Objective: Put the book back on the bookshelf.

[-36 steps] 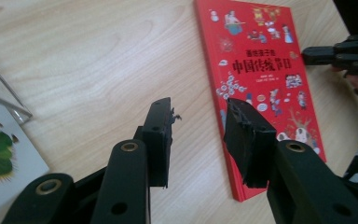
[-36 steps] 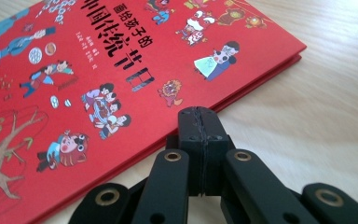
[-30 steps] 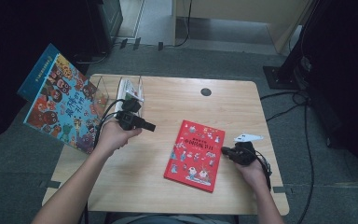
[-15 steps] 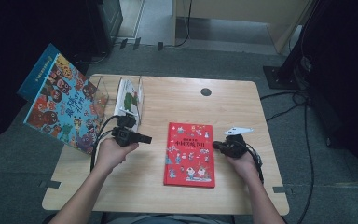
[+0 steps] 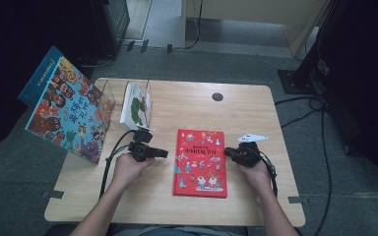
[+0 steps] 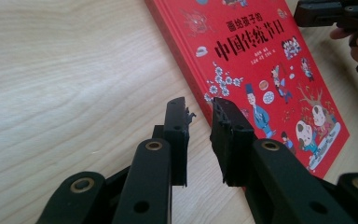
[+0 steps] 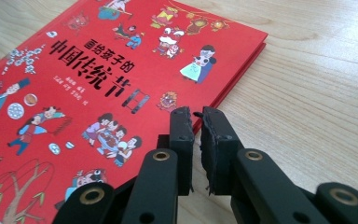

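A red picture book (image 5: 200,162) lies flat in the middle of the wooden table (image 5: 256,118), square to the front edge. My left gripper (image 5: 165,154) points at the book's left edge. In the left gripper view its jaws (image 6: 200,105) stand a little apart over bare wood beside the red book (image 6: 261,60), having just been closing with nothing between them. My right gripper (image 5: 226,153) sits at the book's right edge. In the right gripper view its jaws (image 7: 195,114) show a narrow slit at the edge of the red book (image 7: 98,79), having just been opening on nothing.
A clear book stand (image 5: 106,96) at the table's back left holds a white and green book (image 5: 137,103). A big blue picture book (image 5: 69,113) leans over the left edge. A cable hole (image 5: 217,97) is at the back. Cables (image 5: 320,128) run on the floor to the right.
The red book has turned from tilted to square with the table and slid left. The left hand came down toward the front edge beside the book. The right hand shifted slightly left.
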Demonstrator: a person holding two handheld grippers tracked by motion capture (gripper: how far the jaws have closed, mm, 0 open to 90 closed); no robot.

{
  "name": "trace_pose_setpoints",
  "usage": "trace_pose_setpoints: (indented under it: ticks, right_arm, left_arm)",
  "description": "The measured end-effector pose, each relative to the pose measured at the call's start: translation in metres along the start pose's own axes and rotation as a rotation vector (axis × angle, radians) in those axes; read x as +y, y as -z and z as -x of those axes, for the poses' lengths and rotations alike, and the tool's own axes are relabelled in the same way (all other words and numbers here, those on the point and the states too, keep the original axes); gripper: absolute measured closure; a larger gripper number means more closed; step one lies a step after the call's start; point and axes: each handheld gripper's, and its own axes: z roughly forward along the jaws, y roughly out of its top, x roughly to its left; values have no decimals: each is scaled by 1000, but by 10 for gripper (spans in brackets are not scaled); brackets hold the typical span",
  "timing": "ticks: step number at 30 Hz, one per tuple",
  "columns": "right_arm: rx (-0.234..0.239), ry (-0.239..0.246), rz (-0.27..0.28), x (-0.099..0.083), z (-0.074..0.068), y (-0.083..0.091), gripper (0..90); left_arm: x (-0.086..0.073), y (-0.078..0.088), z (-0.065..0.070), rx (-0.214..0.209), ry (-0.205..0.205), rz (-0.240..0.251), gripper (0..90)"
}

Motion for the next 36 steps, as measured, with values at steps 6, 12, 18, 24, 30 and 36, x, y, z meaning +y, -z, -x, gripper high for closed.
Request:
trace_pose_setpoints:
  ticks: [6,12,18,24,30,36]
  right_arm:
    - [-2,-8,17,1,-4,5,803]
    - [-11,-20,18,5,-4,6,754]
    - [-24,-41,31,2,-7,10,683]
    - [-17,-67,25,-1,-15,10,627]
    - [-43,-36,4,-1,-25,6,603]
    - [-53,-23,-33,-1,-32,0,572]
  left_arm:
    - [-6,-12,1,3,-5,-22,754]
    - [-10,-22,-1,-6,-10,-38,748]
    - [-14,-27,2,-13,-11,-29,744]
    - [-16,-30,3,-15,-6,-12,772]
    - [-19,-32,9,-13,-19,-3,771]
    - [-20,-33,13,-5,-30,-8,771]
